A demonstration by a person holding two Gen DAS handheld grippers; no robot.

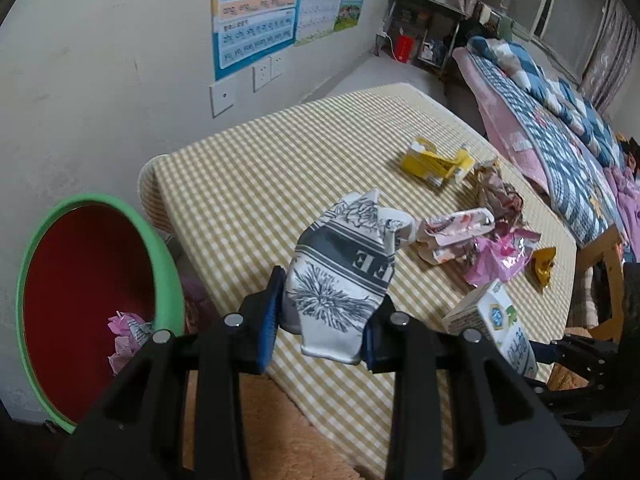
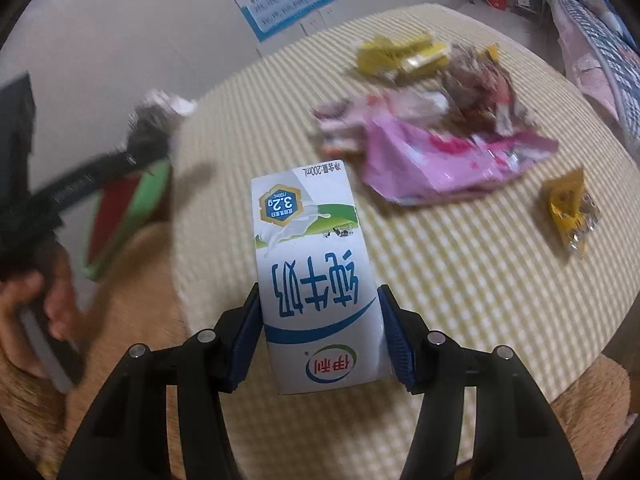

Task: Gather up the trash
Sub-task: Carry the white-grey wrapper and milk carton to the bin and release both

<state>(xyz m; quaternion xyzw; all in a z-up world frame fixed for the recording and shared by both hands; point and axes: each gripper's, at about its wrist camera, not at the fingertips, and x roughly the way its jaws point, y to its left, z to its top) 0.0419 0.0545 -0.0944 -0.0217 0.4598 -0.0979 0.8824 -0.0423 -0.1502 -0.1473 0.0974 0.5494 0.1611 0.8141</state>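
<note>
Yellow-and-white checked cloth covers the table (image 1: 280, 168), which stands by a pale wall hung with a blue lettering chart (image 1: 256, 20).

From the left wrist view, the left gripper (image 1: 320, 330) tilts steeply down past the table's near edge, its blue pads clenched on a crushed white paper cup with grey flower print (image 1: 344, 268); the cup juts up and away from the jaws, dented and folded flat at its top. At nine o'clock from this gripper sits a round bin with a green rim and red inside (image 1: 96, 300), with pink and printed scraps lying at its bottom. At three o'clock the right gripper's carton shows.

From the right wrist view, the right gripper (image 2: 320, 332) also points steeply down, pads grasping a white milk carton with blue characters and a green band (image 2: 308, 264) by its lower end, the carton standing up out of the jaws above the cloth, undented. A hand (image 2: 36, 312) shows at nine o'clock, blurred.

Beyond both tools, from twelve to two o'clock, loose litter lies on the cloth: a torn yellow box (image 1: 436, 162), a crumpled brownish wrapper (image 1: 500, 192), a pink foil bag (image 2: 440, 160) and a small yellow sweet packet (image 2: 568, 208), set well apart from the pile.
</note>
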